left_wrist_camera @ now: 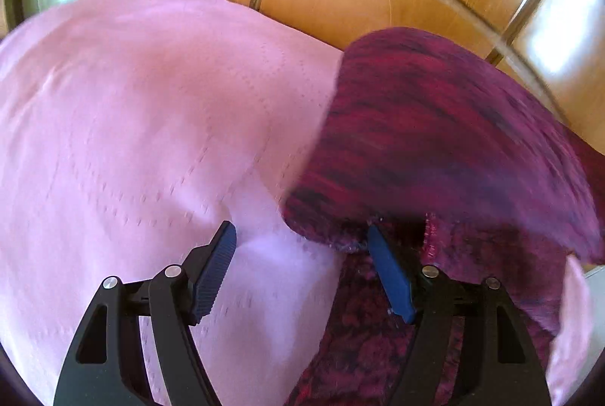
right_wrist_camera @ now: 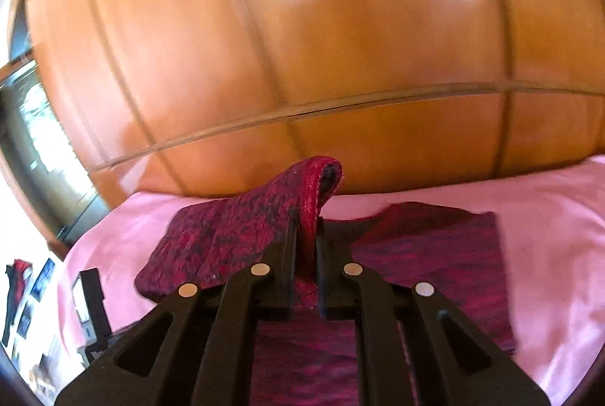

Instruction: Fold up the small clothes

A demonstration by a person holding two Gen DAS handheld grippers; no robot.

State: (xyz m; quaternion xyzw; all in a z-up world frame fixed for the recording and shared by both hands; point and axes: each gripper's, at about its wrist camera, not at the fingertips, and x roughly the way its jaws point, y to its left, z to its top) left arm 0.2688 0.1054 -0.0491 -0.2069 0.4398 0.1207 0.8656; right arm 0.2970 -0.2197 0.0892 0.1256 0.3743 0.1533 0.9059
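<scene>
Magenta knit garment (right_wrist_camera: pixel 234 236) clamped in right gripper (right_wrist_camera: pixel 305 243), beside wide-apart left gripper (left_wrist_camera: pixel 302 239) on pink sheet (left_wrist_camera: pixel 132 111).

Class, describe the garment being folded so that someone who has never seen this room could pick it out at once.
Start at the glossy orange-brown wooden wardrobe, then drop to the pale pink bedsheet in front of it. On that sheet lies a dark red and black mottled knitted garment, one edge pinched up by the right gripper. It is the only dark, fuzzy, speckled cloth on the plain smooth pink.
</scene>
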